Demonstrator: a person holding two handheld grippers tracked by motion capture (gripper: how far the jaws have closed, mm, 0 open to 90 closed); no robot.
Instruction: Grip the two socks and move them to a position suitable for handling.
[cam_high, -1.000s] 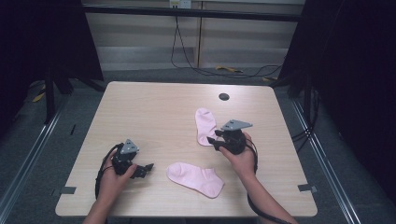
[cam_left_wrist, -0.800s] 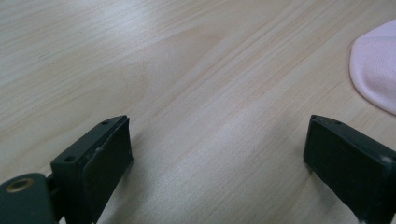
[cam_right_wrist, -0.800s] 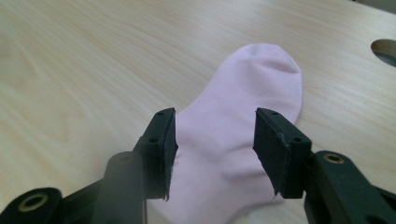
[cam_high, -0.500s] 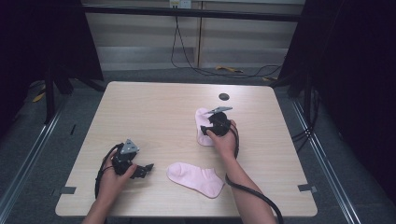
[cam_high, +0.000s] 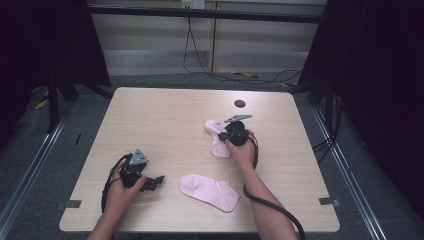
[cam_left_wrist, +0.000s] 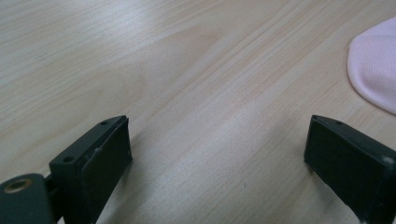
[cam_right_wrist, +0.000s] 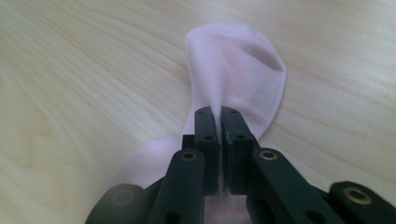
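Pink sock (cam_right_wrist: 238, 79) under the right gripper (cam_right_wrist: 219, 112) lies toward the far right part of the wooden table (cam_high: 165, 125), and the right gripper view shows what the high view cannot: the two black jaws are pressed together on a pinch of the fabric, which rises into a thin ridge between them, while the rounded end of the sock spreads out flat on the wood beyond the tips. From above, that same sock (cam_high: 216, 131) is half covered by the right hand (cam_high: 243, 152) and the gripper (cam_high: 231, 136), so only its far end and one pale edge show. It looks soft, plain and pale pink, with a shallow fold near the rounded end. A second pink sock (cam_high: 210, 191) lies flat near the front edge of the table, well apart from the first. The left gripper (cam_high: 156, 181) rests low over the wood at the front left, just beside this second sock; the left gripper view shows its jaws spread wide with bare wood between them, and a rounded end of the second sock (cam_left_wrist: 373, 70) at the right edge. A small dark disc (cam_high: 240, 103) sits near the far edge.
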